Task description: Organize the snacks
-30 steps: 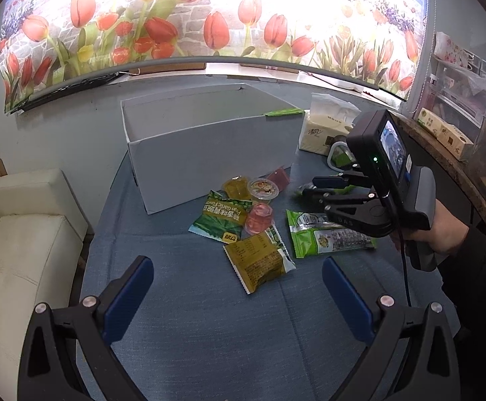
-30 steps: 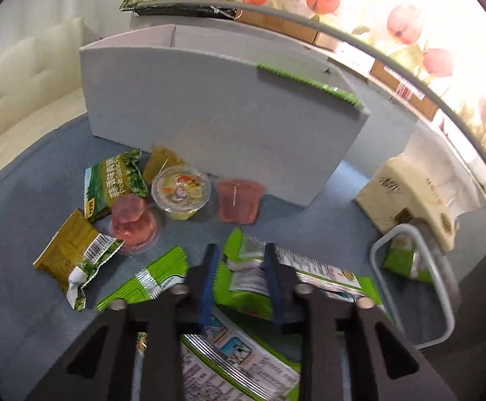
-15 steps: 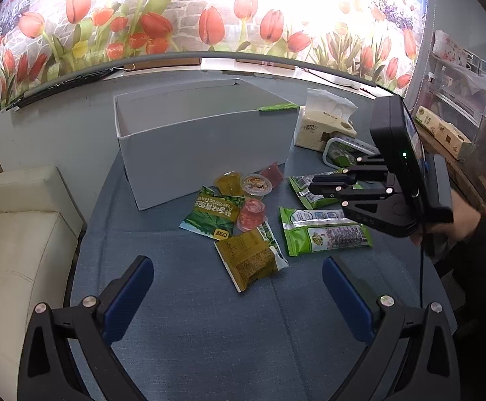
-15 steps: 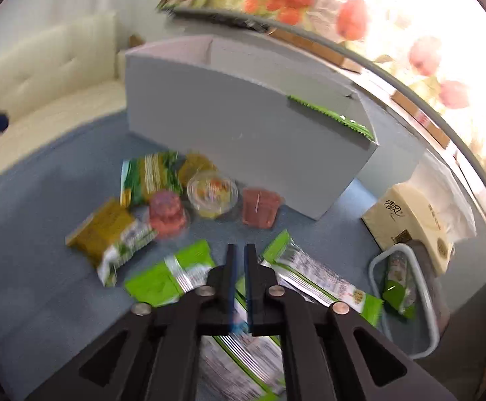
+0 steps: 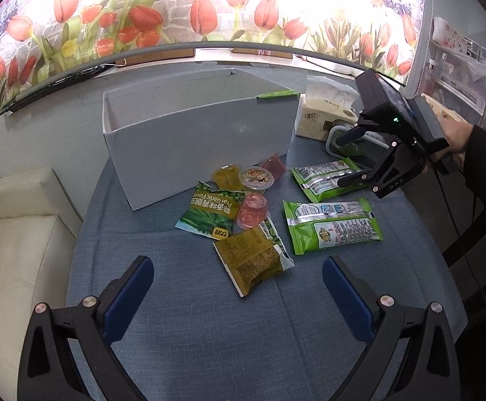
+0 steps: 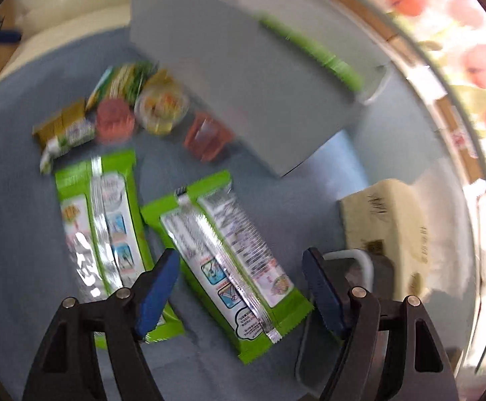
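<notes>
Snacks lie on the blue tablecloth in front of an open white box (image 5: 196,137). Two long green packets lie at right: one (image 5: 326,178) (image 6: 229,260) under my right gripper, one (image 5: 331,225) (image 6: 99,220) nearer. A green pea packet (image 5: 211,212), an olive packet (image 5: 251,260), a pink jelly cup (image 5: 252,212), a fruit cup (image 5: 255,177), a yellow jelly (image 5: 226,177) and a red jelly (image 5: 274,166) sit in the middle. My right gripper (image 5: 343,158) (image 6: 239,287) is open, empty, above the far green packet. My left gripper (image 5: 237,287) is open and empty, near the table's front.
A tissue pack (image 5: 323,113) (image 6: 396,220) and a clear lidded container (image 5: 353,140) (image 6: 353,267) stand right of the box. A green packet edge (image 5: 276,93) sticks out at the box's right end. A cream sofa (image 5: 12,234) is at left, shelves (image 5: 460,67) at right.
My right gripper, shut half a second ago, has opened wide and tilted down over the far green packet. The right wrist view is motion-blurred. My left gripper stayed open and barely moved.
</notes>
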